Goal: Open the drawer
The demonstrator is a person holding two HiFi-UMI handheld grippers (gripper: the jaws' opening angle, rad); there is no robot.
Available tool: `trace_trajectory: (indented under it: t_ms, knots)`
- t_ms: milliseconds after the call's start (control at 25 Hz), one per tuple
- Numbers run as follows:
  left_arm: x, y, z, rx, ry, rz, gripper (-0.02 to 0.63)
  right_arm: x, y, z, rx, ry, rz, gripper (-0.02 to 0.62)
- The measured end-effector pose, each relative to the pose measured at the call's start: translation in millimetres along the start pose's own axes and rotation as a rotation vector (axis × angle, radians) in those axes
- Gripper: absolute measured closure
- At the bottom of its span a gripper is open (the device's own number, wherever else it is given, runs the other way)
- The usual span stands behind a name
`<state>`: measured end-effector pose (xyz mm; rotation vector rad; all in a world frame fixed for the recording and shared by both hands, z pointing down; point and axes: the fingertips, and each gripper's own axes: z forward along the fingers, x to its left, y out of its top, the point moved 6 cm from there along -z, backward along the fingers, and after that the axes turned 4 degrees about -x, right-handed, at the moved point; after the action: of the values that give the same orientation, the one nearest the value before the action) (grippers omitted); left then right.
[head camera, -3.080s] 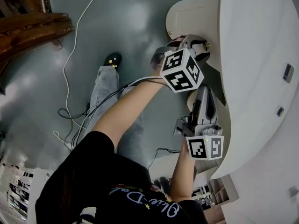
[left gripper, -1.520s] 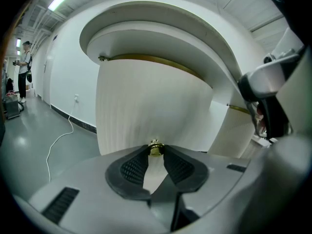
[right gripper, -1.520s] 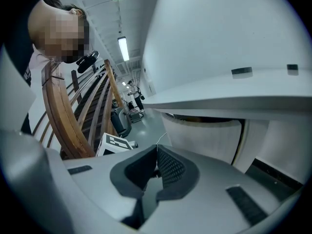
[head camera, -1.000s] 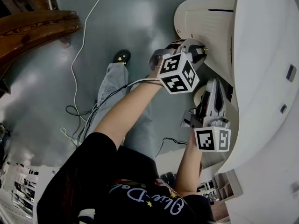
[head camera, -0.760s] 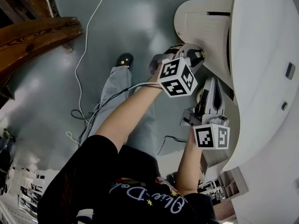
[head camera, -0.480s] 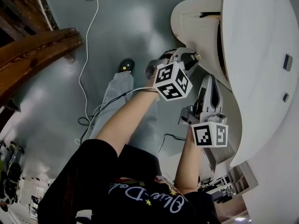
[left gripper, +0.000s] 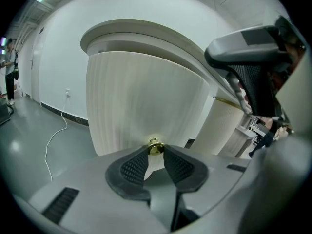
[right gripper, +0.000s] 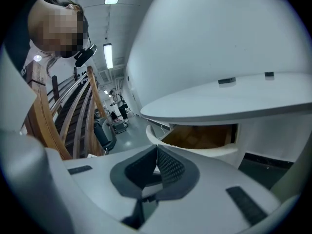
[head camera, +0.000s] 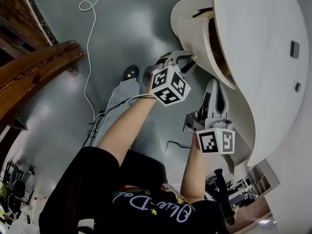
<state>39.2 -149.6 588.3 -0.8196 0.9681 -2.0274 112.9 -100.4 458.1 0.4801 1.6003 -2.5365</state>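
Since the earlier frames the cream, fluted, curved drawer [head camera: 187, 18] has come further out from under the white rounded tabletop [head camera: 258, 48], at the upper middle of the head view, baring its brown wooden inside. The left claw [left gripper: 155, 152] pinches the small brass knob [left gripper: 155, 146] on the drawer front, evidently as the pulling hold. The right claw [right gripper: 156, 152], pressed together and empty, hangs beside the drawer, judged idle.

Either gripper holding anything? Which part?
Left gripper pinches the brass knob on the drawer front. Right gripper holds nothing, jaws together.
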Motion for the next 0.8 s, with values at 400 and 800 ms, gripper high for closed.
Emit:
trace_trajectory:
  t_ms: [400,800]
  knots:
    - [-8,-7,-13,-0.005,0.041,-0.03,0.509,-7,-9,-35,0.001,-0.003,0.011,0.592]
    - [-12,-12,-22,0.012,0.052,-0.014,0.509,-1,-8,-49,-0.008,0.0,0.015,0.594]
